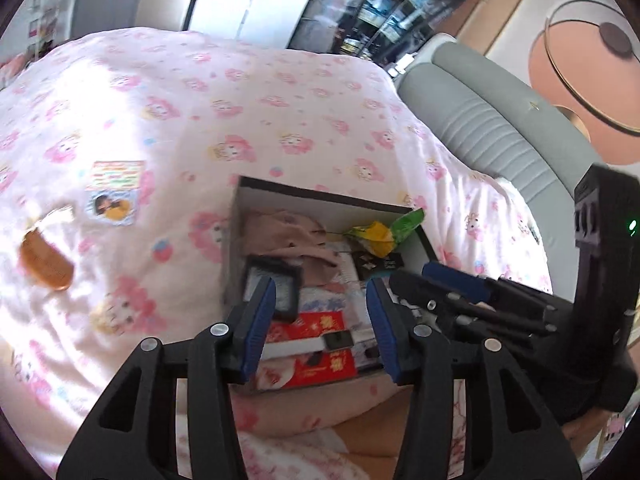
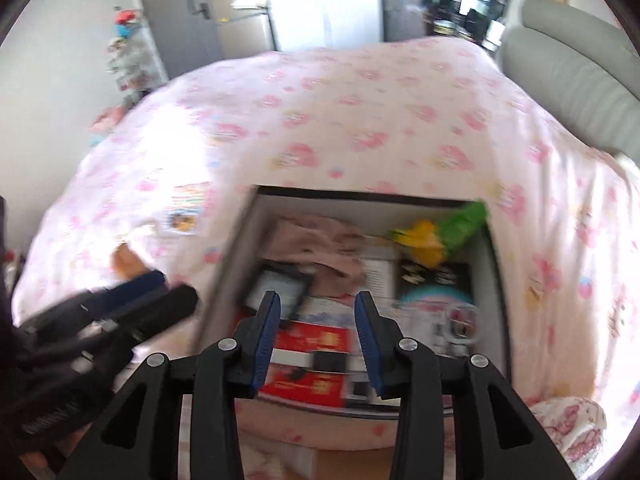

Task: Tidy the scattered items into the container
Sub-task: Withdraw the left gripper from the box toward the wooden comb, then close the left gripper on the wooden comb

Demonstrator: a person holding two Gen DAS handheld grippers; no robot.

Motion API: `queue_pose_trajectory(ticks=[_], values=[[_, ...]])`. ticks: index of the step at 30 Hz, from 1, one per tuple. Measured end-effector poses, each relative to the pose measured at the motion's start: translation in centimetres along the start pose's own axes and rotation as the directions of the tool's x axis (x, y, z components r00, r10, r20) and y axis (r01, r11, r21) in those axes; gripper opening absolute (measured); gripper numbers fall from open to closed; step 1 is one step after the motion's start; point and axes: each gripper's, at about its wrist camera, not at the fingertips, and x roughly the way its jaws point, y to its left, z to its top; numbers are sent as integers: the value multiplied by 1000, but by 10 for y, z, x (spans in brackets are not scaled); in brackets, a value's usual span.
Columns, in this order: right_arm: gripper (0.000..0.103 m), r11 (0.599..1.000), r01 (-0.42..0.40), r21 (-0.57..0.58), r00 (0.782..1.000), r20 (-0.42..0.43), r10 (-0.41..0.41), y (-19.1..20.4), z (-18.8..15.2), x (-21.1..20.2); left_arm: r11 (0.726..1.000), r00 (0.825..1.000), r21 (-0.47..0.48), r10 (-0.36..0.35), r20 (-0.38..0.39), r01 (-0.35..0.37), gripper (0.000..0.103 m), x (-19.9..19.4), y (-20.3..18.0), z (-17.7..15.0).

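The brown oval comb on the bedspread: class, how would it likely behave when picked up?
The comb looks stiff, thin and probably light. Lying flat on the soft bedspread, it may sink when pressed. Its smooth face could slip between pads.

- The left black plastic two-finger gripper [image 1: 322, 320] had blue ribbed pads [image 1: 262, 320] on its fingertips
- Round silver rivets [image 1: 219, 329] sat on its linkage arms, which bore triangular cut-outs
- The right black plastic two-finger gripper [image 2: 318, 332] matched it, with blue pads [image 2: 266, 334] and silver rivets [image 2: 226, 344]
- A small green light [image 1: 632, 225] glowed on the right gripper's upright black body
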Motion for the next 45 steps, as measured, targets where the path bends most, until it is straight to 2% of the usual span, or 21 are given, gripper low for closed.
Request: queue_pose_trajectory(ticks=[4,10,12,14,15,17,19,21,23,24,26,27,29,32,35,36,38,41,43,45], values=[[35,994,-56,-97,998,8,57,45,4,1,997,998,-61,57,27,-55,48,-26,34,-8],[35,961,-185,-204,982,-73,173,112,19,32,973,990,-205,125,69,-109,48,-52,102,-19],[35,939,-272,-209,960,-123,250,134,25,46,957,987,-265,144,73,-120,48,-56,130,-22],[35,926,-324,-192,940,-178,292,150,31,68,940,985,-319,155,80,-122,48,-58,161,-25],[35,925,-333,-184,934,-196,298,158,34,81,931,984,-344,157,84,-119,48,-56,179,-26],[35,923,-357,-141,914,-258,314,168,39,116,913,984,-396,149,99,-99,57,-48,215,-30],[35,920,-370,-126,889,-337,311,180,38,151,873,986,-477,154,65,-105,57,-33,253,-36],[35,916,-372,-150,877,-379,295,191,35,176,835,988,-537,150,23,-115,57,-14,285,-43],[35,911,-381,-161,863,-416,287,202,33,198,815,988,-563,154,-15,-136,56,1,304,-48],[35,905,-399,-147,847,-436,303,204,35,207,807,988,-574,152,-30,-142,56,8,313,-49],[35,893,-443,-82,802,-481,353,209,38,227,792,989,-596,140,-39,-135,56,19,326,-49],[35,892,-448,-63,789,-496,361,211,39,236,783,991,-611,128,-33,-121,56,24,333,-47],[35,897,-439,-44,787,-501,361,211,42,247,770,995,-632,103,-14,-89,49,29,343,-41],[35,896,-444,2,774,-503,384,203,47,259,744,995,-664,100,1,-74,48,38,359,-32],[35,913,-408,-8,785,-515,346,197,47,270,723,991,-683,130,-7,-100,46,46,372,-24],[35,914,-407,-11,786,-514,344,195,47,271,720,991,-686,134,-14,-107,44,51,376,-23],[35,912,-411,11,773,-526,355,190,46,274,719,988,-681,145,-41,-134,26,60,378,-20],[35,914,-406,11,771,-532,350,187,42,274,728,992,-675,118,-42,-115,21,64,373,-22],[35,917,-398,15,769,-539,343,184,41,275,743,999,-667,46,-21,-48,16,63,362,-25],[35,918,-394,47,761,-544,354,179,37,275,771,997,-637,-67,-33,30,15,64,342,-28]])
